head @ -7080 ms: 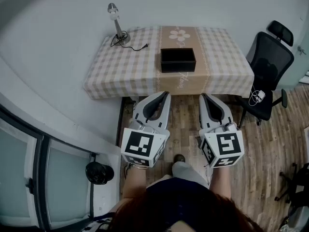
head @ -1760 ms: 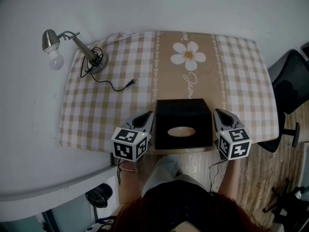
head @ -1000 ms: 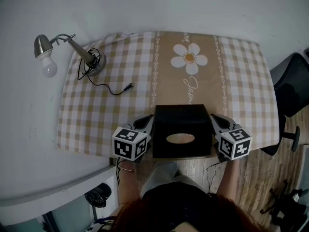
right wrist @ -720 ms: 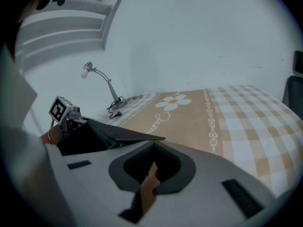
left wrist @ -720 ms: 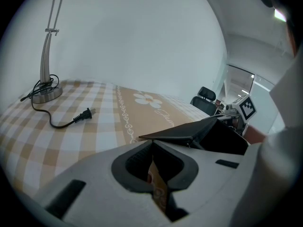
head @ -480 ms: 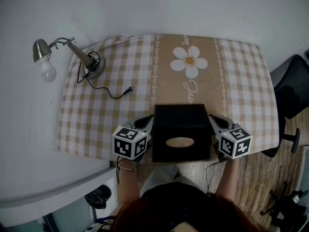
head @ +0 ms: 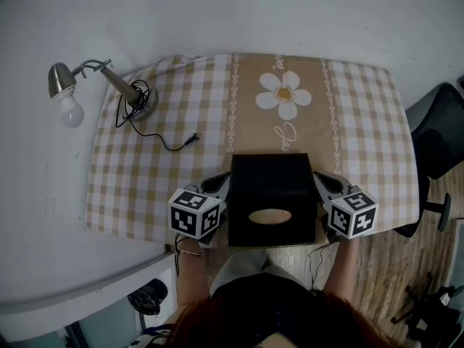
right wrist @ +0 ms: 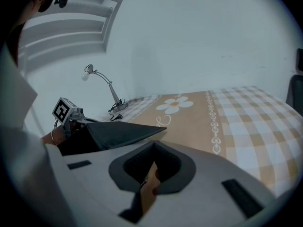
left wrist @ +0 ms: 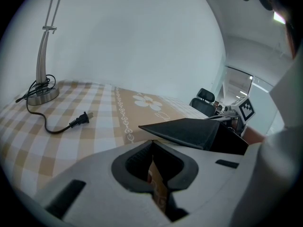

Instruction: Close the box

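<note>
— What's on the table?

— One box (head: pixel 272 194): matte black, square-cornered, with one oval hole (head: pixel 270 216) in its flat top. It sits at the table's 6 o'clock edge.

— And your grippers?

— Two, both on it. My left gripper (left wrist: pixel 152 143) is at the box's 9 o'clock side and my right gripper (right wrist: pixel 154 143) is at its 3 o'clock side. On each, the jaws are pinched down onto a thin tan edge of the box, with no gap beyond that strip.

— Anything else?

— One checked cloth (head: pixel 174 107), beige and white, with a tan centre strip. There's one printed daisy (head: pixel 285 94) at 12 o'clock. One metal lamp (head: pixel 109 82) with a round base is at 10 o'clock, its black plug (head: pixel 192 138) lying loose. One black chair (head: pixel 438 147) is at 3 o'clock.
</note>
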`<state>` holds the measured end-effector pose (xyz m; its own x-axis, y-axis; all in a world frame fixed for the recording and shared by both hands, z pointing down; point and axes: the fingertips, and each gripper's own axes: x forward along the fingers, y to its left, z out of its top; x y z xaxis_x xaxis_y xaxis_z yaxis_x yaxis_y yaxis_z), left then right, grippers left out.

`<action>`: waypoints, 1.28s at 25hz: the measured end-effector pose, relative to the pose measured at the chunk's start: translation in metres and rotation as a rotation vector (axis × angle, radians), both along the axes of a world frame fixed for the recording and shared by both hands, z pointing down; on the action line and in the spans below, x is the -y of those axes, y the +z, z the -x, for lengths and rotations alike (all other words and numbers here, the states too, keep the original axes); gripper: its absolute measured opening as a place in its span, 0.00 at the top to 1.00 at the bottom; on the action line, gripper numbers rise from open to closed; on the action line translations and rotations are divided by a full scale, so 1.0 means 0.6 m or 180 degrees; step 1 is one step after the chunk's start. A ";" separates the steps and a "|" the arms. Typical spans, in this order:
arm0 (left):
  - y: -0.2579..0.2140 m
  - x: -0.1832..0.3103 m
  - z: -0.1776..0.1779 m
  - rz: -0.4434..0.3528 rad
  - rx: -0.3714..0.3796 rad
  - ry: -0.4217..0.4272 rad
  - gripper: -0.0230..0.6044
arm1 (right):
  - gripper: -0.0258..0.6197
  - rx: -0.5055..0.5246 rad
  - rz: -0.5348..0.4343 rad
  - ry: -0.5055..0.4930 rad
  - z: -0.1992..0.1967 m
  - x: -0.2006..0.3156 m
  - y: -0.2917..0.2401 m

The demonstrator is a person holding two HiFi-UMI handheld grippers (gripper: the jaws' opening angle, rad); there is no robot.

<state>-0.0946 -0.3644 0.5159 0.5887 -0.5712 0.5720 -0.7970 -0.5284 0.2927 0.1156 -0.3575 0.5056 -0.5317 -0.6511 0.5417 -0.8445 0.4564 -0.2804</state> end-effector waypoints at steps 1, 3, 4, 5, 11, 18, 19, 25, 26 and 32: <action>0.000 0.002 0.000 -0.0005 0.0006 0.0007 0.92 | 0.93 0.0006 -0.0007 0.0001 0.000 0.001 0.000; 0.000 0.005 0.001 -0.0016 0.0007 0.0007 0.92 | 0.93 0.0020 -0.0022 0.0004 0.001 0.004 -0.001; -0.001 0.008 0.002 -0.0022 -0.0006 -0.0004 0.92 | 0.93 0.0029 -0.0032 0.0009 0.000 0.005 -0.003; -0.002 0.011 0.002 -0.0027 -0.0029 -0.0019 0.92 | 0.93 0.0040 -0.0044 0.0016 0.000 0.007 -0.004; -0.017 0.027 0.005 -0.0103 -0.0036 -0.0037 0.92 | 0.93 0.0063 -0.0126 0.0044 -0.002 0.017 -0.018; -0.041 0.038 0.007 -0.0222 -0.0001 -0.0068 0.92 | 0.93 0.0001 -0.0249 0.0079 -0.005 0.027 -0.043; -0.044 0.039 0.007 -0.0240 0.0002 -0.0071 0.92 | 0.93 -0.0020 -0.0270 0.0081 -0.005 0.028 -0.047; -0.059 0.039 0.009 -0.0343 0.0058 -0.0095 0.92 | 0.93 -0.0107 -0.0356 0.0113 -0.006 0.028 -0.063; -0.062 0.039 0.009 -0.0360 0.0070 -0.0097 0.92 | 0.93 -0.0111 -0.0368 0.0117 -0.007 0.027 -0.065; -0.078 0.034 0.010 -0.0440 0.0070 -0.0143 0.92 | 0.93 -0.0182 -0.0457 0.0142 -0.008 0.021 -0.080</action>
